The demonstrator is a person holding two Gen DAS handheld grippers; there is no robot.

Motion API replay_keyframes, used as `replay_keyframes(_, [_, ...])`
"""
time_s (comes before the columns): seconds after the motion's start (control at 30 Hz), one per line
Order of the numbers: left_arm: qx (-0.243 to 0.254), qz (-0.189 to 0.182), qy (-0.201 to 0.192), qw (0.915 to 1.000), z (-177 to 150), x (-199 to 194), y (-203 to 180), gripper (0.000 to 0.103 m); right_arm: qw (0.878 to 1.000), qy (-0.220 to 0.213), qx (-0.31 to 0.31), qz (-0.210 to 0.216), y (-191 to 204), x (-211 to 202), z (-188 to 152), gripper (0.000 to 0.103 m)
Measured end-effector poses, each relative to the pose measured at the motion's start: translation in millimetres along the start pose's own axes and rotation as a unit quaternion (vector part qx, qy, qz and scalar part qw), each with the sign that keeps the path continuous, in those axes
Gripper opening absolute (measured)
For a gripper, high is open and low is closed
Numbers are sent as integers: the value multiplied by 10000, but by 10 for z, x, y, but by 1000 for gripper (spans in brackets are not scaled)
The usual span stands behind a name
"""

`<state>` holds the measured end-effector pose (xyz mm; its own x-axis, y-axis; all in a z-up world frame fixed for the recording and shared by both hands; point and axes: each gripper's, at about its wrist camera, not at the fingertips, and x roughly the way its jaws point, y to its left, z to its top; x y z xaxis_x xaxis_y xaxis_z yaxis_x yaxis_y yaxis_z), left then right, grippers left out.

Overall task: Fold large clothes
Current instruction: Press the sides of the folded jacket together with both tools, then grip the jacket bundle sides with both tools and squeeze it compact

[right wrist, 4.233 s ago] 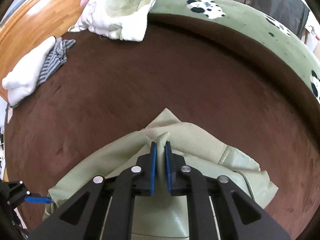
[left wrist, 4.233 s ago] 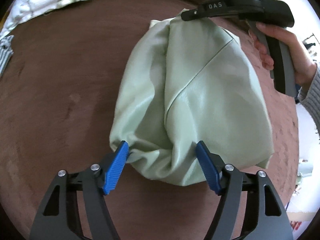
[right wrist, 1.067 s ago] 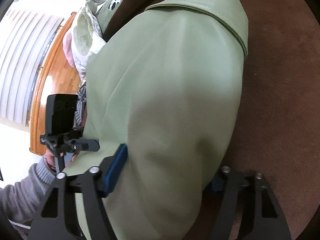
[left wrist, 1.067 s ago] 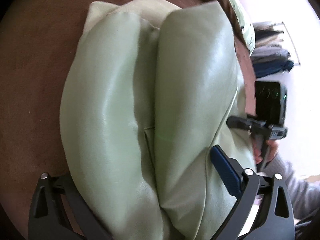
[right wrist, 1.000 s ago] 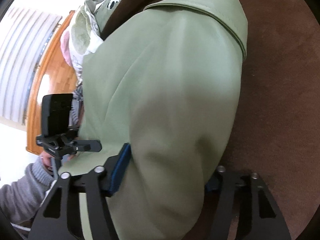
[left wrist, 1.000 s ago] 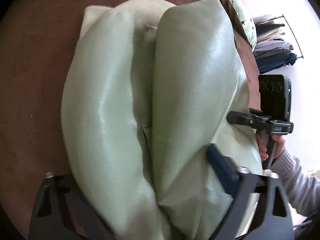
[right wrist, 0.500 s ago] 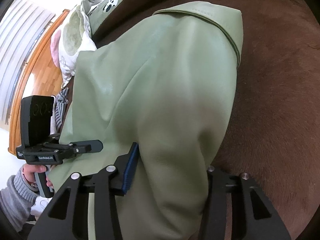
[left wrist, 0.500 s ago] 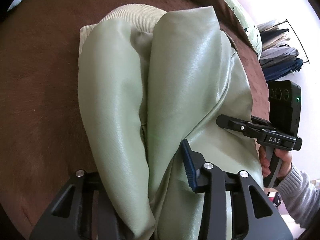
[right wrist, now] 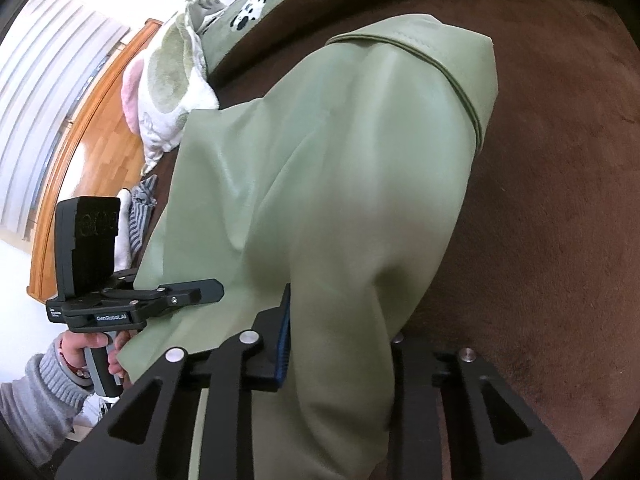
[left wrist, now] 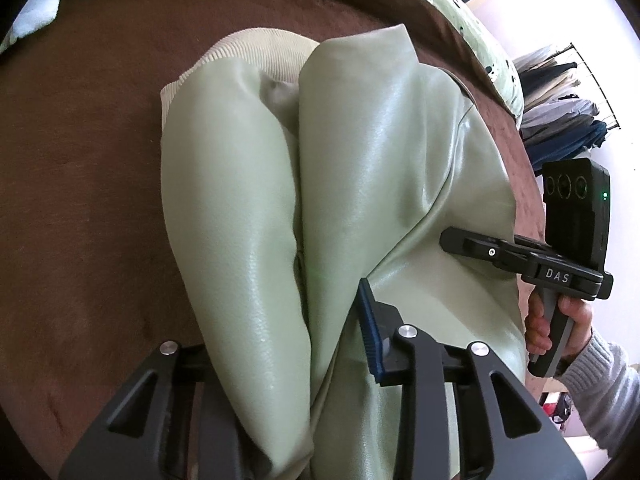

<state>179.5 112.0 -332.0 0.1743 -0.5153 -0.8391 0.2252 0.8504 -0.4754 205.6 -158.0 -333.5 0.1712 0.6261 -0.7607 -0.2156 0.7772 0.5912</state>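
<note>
A home bedroom: brown bedspread, clothes rack, wooden floor.

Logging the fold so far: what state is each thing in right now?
Jacket: folded into a bundle, lying on the brown surface.
Left gripper: jaws closing on the near end of the jacket.
Right gripper: jaws closing on the jacket's other side.

Background items, as I see them
Brown blanket; spotted green cover; clothes rack; plush blanket; striped cloth; wood floor.
</note>
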Motion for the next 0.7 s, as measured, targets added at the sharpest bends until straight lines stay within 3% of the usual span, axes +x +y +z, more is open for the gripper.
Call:
replay_keyframes(0.27, [-13, 136, -84, 9999, -32, -120, -25, 31, 10000, 50, -60, 33, 121, -54, 49, 21])
replay_keyframes(0.7, [171, 57, -293, 9994, 21, -367, -188, 25, 9990, -147, -106, 404, 239, -319, 95, 18])
